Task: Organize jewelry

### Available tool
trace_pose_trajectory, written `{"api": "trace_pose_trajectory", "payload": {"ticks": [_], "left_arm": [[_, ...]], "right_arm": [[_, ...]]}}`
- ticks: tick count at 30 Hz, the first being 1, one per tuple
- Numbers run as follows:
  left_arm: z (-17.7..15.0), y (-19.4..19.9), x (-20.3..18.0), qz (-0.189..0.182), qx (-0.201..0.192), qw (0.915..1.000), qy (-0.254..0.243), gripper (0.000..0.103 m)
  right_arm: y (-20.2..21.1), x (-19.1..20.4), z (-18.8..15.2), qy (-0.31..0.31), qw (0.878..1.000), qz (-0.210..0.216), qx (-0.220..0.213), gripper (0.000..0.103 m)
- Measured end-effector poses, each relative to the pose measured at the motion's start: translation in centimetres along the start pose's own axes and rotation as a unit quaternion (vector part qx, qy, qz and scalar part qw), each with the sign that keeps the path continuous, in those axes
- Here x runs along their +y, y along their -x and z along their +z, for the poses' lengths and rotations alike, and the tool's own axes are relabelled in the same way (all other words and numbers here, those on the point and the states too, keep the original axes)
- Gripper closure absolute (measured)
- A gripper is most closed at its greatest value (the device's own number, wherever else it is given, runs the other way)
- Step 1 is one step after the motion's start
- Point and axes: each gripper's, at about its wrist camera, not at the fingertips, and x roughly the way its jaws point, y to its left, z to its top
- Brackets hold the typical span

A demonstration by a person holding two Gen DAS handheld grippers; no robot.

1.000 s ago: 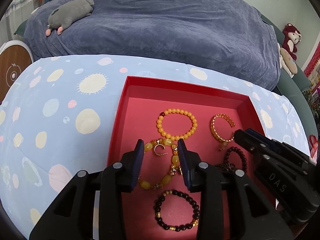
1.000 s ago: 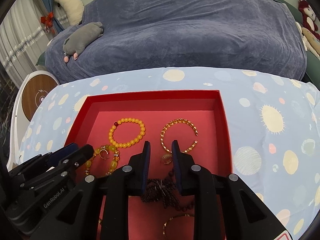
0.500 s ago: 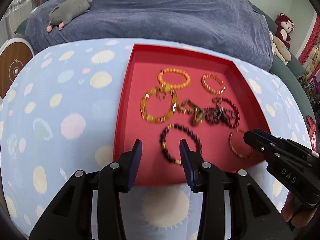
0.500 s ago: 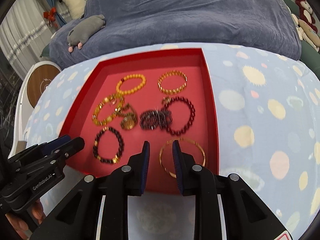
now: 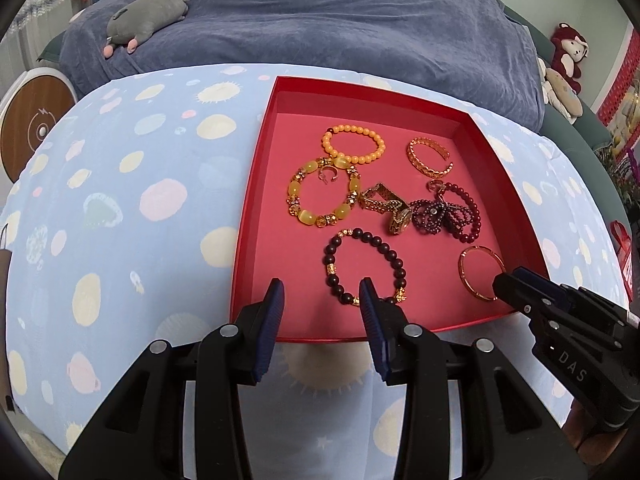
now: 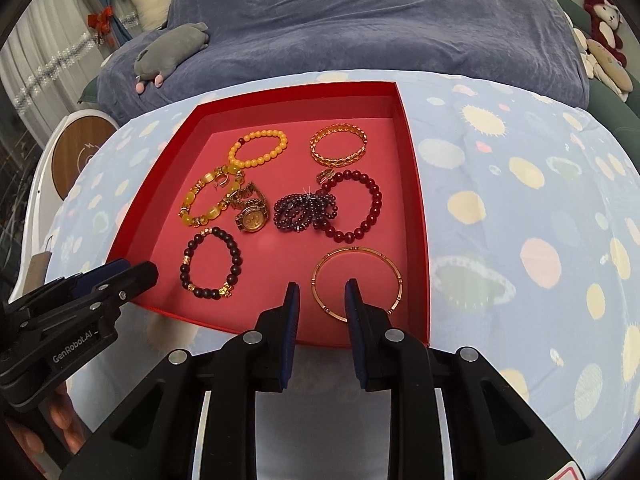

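A red tray (image 5: 256,184) (image 6: 416,184) on the spotted cloth holds several bracelets: an orange bead one (image 5: 353,146), a yellow stone one (image 5: 320,194), a gold cuff (image 6: 338,144), a gold watch (image 6: 251,218), a tangled dark purple strand (image 6: 298,210), a red bead one (image 6: 360,204), a dark bead one (image 5: 366,266) and a thin gold bangle (image 6: 356,278). My left gripper (image 5: 322,300) is open and empty above the tray's near edge, by the dark bead bracelet. My right gripper (image 6: 322,300) is open and empty, by the near rim of the bangle.
The tray lies on a pale blue spotted cloth (image 5: 120,208). Behind it is a dark blue covered sofa (image 5: 320,28) with a grey plush toy (image 5: 148,12). A round wooden-faced device (image 5: 34,128) stands at the left.
Both grippers have pulled back toward me and risen, from deep over the tray to its near edge. All the jewelry now shows in the tray. Both stay open and empty.
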Motion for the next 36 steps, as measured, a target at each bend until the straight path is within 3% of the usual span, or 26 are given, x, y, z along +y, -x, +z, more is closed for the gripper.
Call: {"api": "trace_pose_trajectory", "payload": {"ticks": [13,14,17,19,30,36], "left_arm": [[-2.3,2.1,-1.0,-0.007,0.009,0.9999,0.001,0.066],[-2.3,2.3,-1.0,-0.008,0.007,0.9999,0.005,0.065],[-2.3,3.6,-1.3,-0.006,-0.010,0.9998,0.015,0.049],[-2.3,4.5,-1.6,-0.002,-0.023,0.9996,0.013,0.045],[-4.7,6.6,-1.6,-0.002,-0.020,0.9996,0.021,0.037],[-6.0,4.8,-1.0,0.016,0.005,0.9998,0.014,0.037]], "right_arm": [[3.3,0.3,-1.6,-0.018,1.000,-0.013,-0.005,0.078],[3.7,0.5,-1.7,-0.016,1.000,-0.019,-0.008,0.072],[5.2,0.6,-2.1,-0.021,0.999,-0.027,-0.022,0.061],[5.9,0.6,-2.4,-0.025,0.999,-0.028,-0.028,0.060],[7.2,0.3,-3.8,-0.035,0.998,-0.036,-0.032,0.054],[6.5,0.5,-4.8,-0.032,0.999,-0.036,-0.016,0.054]]}}
